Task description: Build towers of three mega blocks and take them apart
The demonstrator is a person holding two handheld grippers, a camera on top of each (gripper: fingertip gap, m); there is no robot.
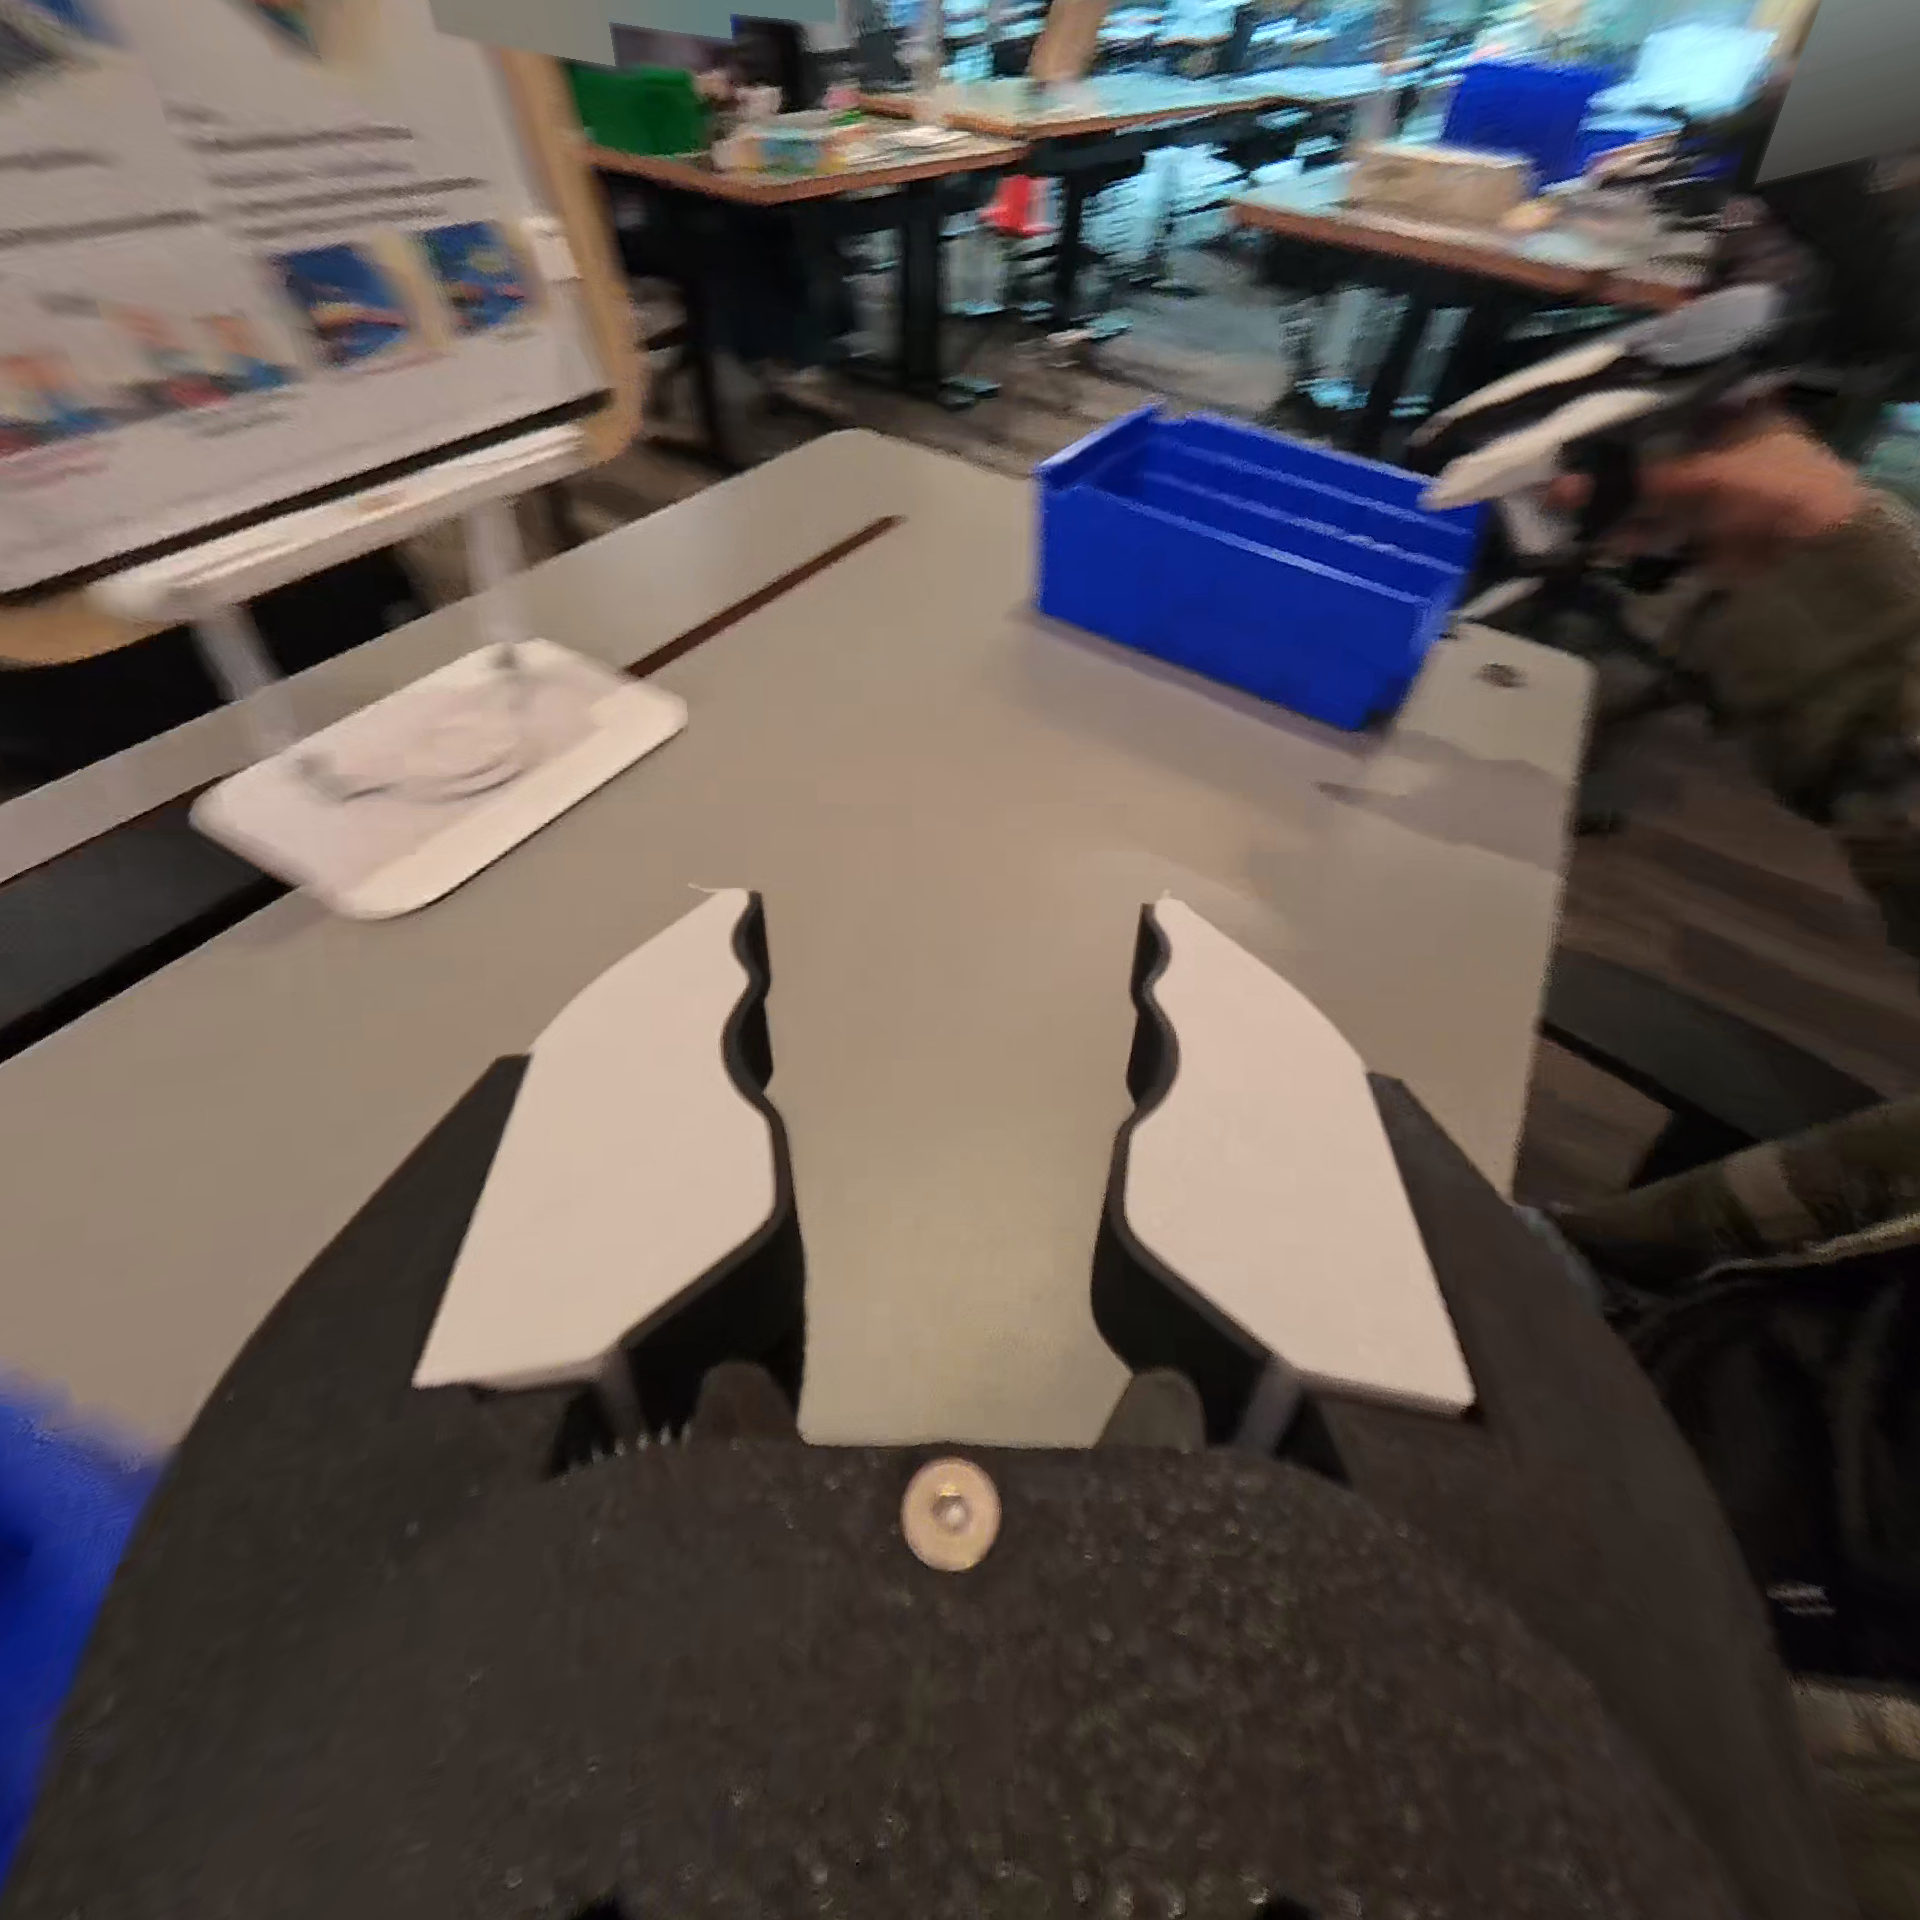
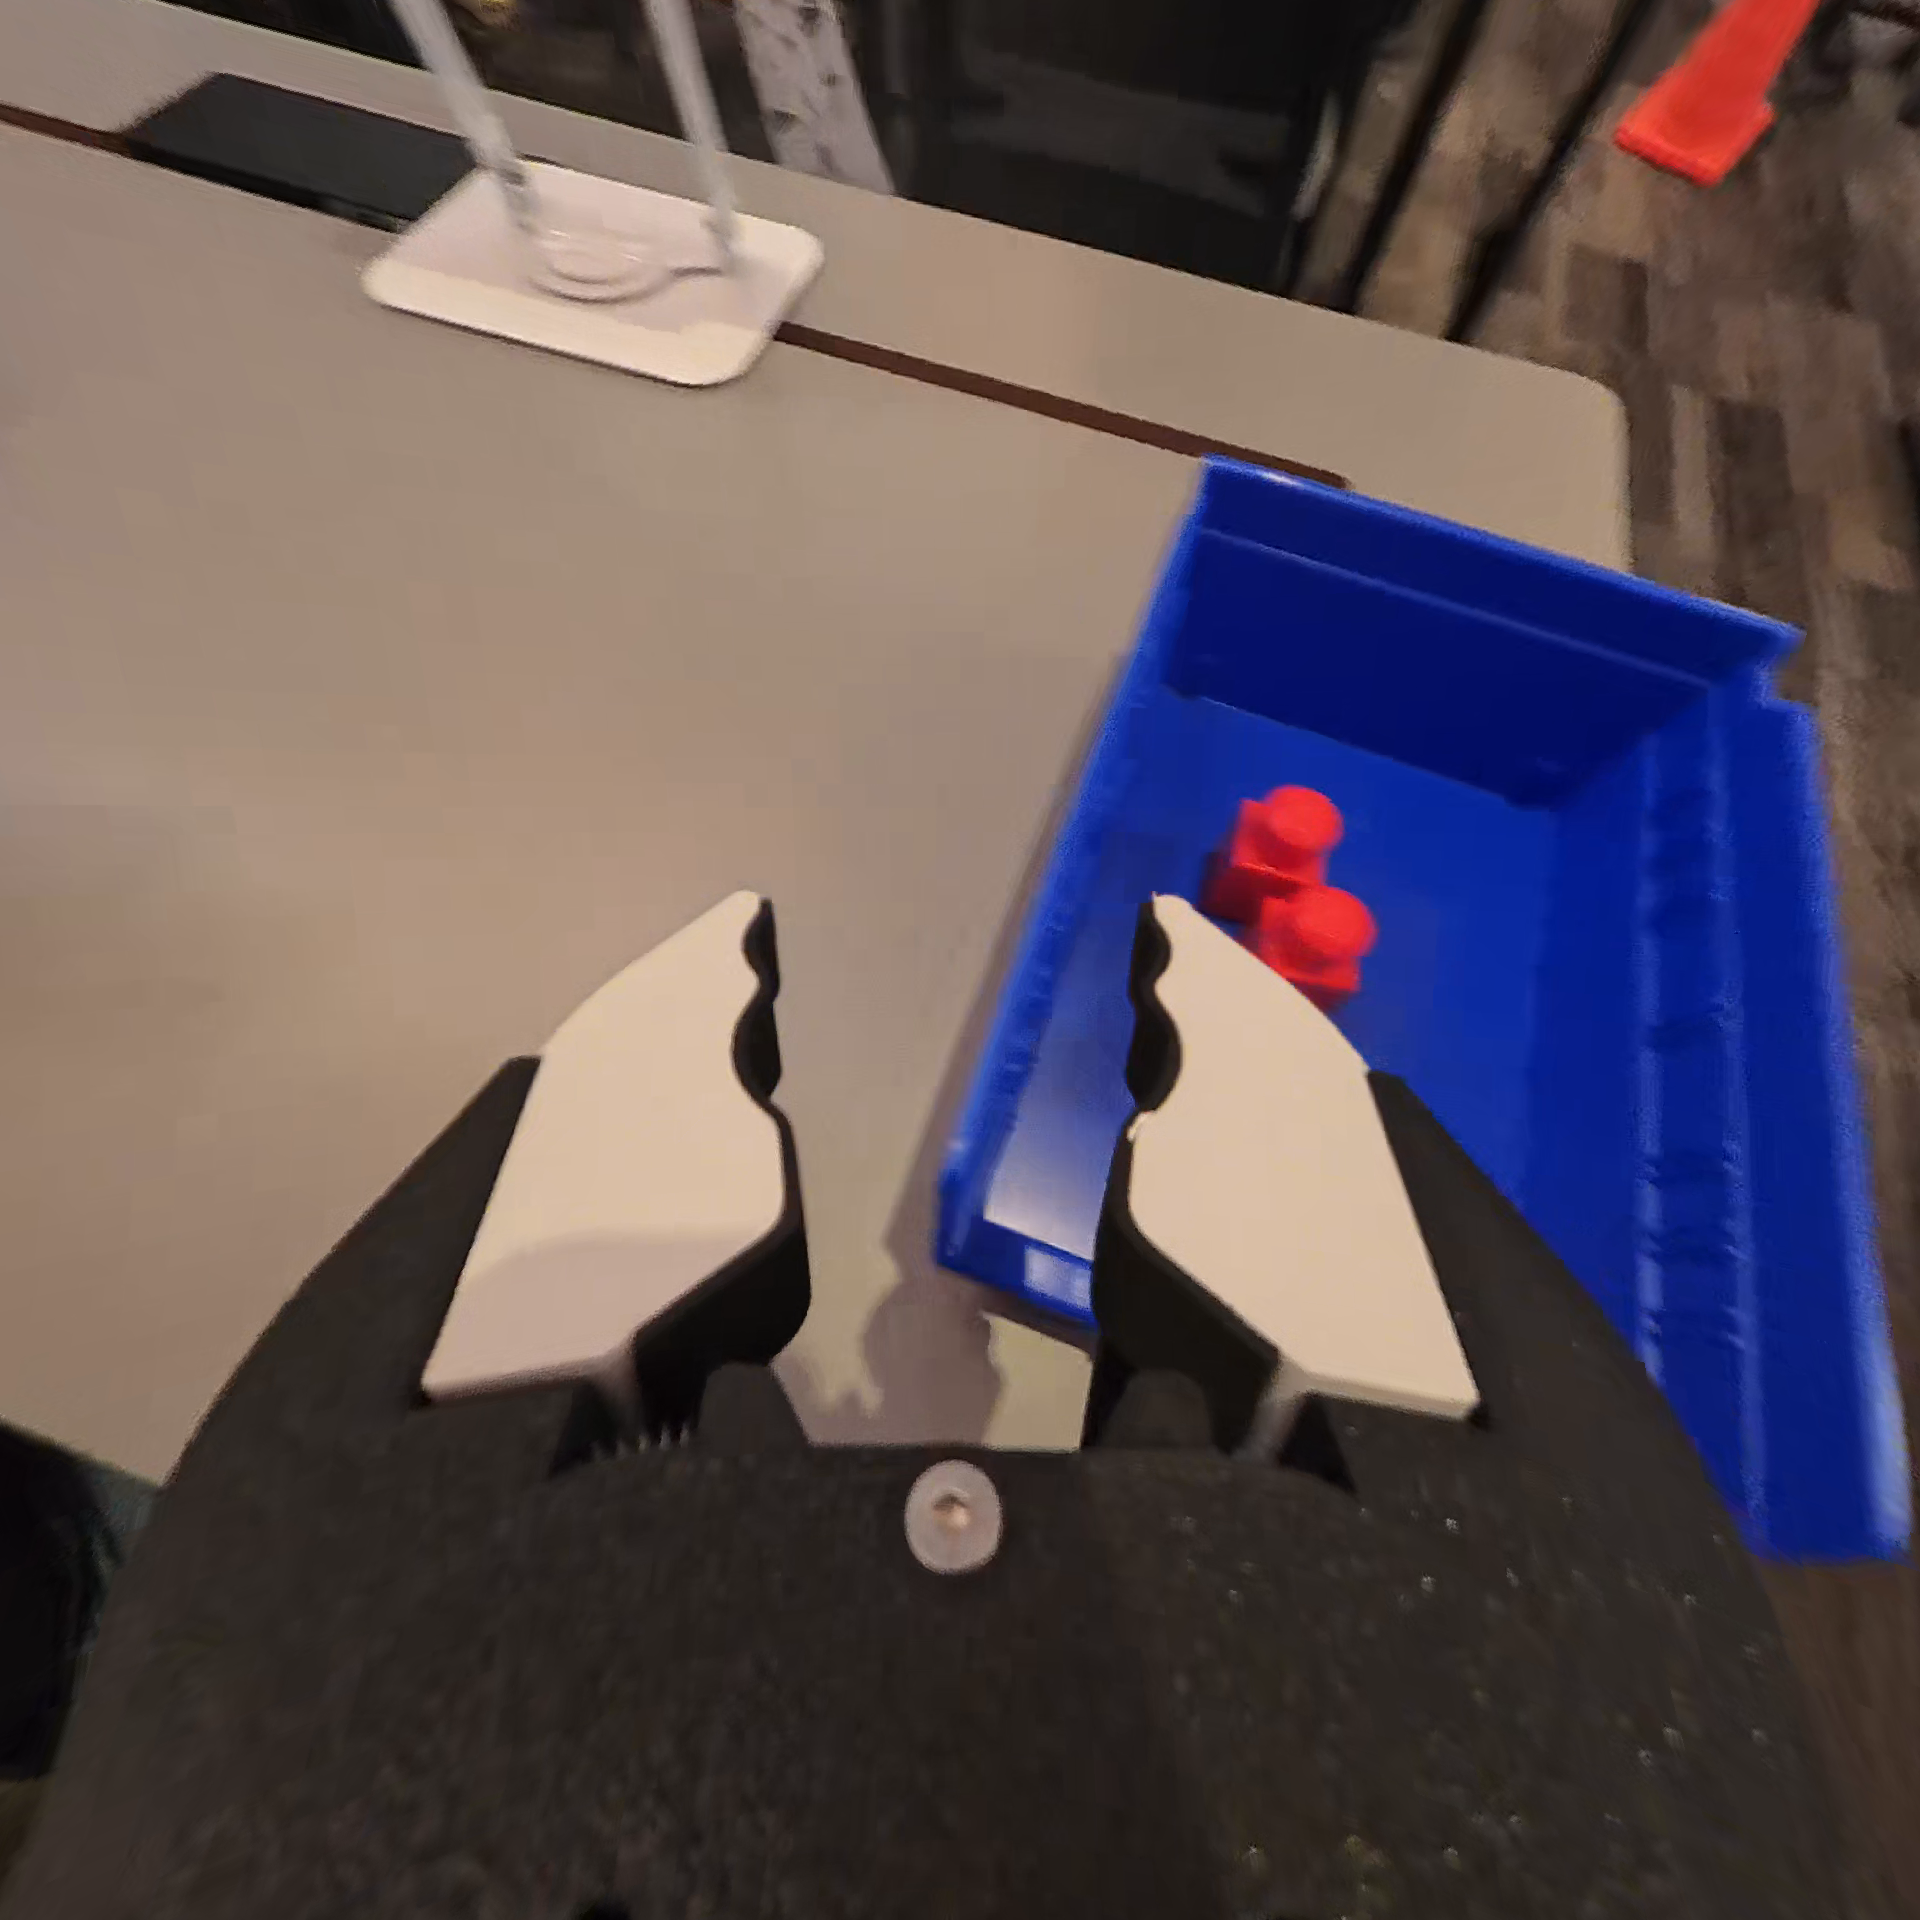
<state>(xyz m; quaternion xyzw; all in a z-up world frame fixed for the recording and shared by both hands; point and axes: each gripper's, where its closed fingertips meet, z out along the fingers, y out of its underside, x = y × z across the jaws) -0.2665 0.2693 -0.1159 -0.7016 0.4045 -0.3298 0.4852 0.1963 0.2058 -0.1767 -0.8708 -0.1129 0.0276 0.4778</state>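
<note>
Two red mega blocks [image 2: 1294, 894] lie inside a blue bin [image 2: 1683, 935] at the right of the grey table [image 2: 520, 675]. My right gripper [image 2: 954, 909] is open and empty above the bin's left wall, its right finger over the bin beside the blocks. My left gripper [image 1: 948, 906] is open and empty over bare table [image 1: 935, 779], with the blue bin [image 1: 1236, 582] farther ahead to the right. The right gripper [image 1: 1455, 488] shows far off in the left wrist view, above the bin's far right corner. The bin's inside is hidden in that view.
A white stand base [image 1: 442, 774] with clear legs sits on the table at the left, also in the right wrist view [image 2: 597, 275]. A dark seam [image 1: 769, 592] runs across the table. A poster board [image 1: 260, 260] stands behind. A person's sleeve [image 1: 1766, 1205] is at the right. A blurred blue thing [image 1: 52, 1558] is at the lower left. Tip to tip, the grippers are about 45 cm apart. From the left gripper's tips to the blurred blue thing [image 1: 52, 1558] is close to 20 cm.
</note>
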